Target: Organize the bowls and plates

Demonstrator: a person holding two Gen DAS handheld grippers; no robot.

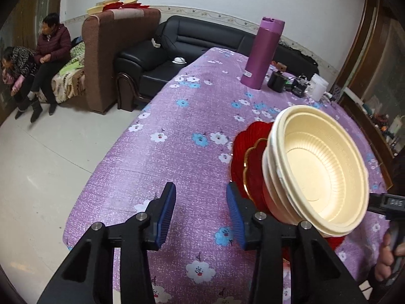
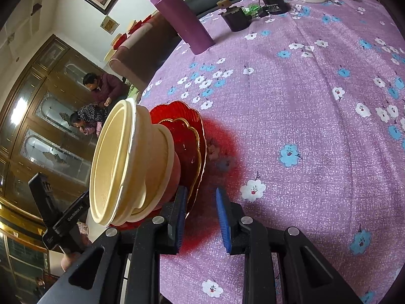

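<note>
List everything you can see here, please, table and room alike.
bowls: nested stack, count unclear, cream, on the plates
plates: at least two, red, one gold-rimmed, on the tablecloth
tablecloth: one, purple with flowers, over the table
flask: one, purple, far end
gadgets: a few, black, beside the flask
jar: one, white, far corner
sofa: one, black, behind the table
armchair: one, brown, left of the sofa
seated people: two, far left
left gripper: black, blue pads, jaws apart, empty
right gripper: same, beside the plates

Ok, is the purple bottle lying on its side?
No, the purple bottle stands upright on the tablecloth, lid on top, at the far end of the table.
</note>
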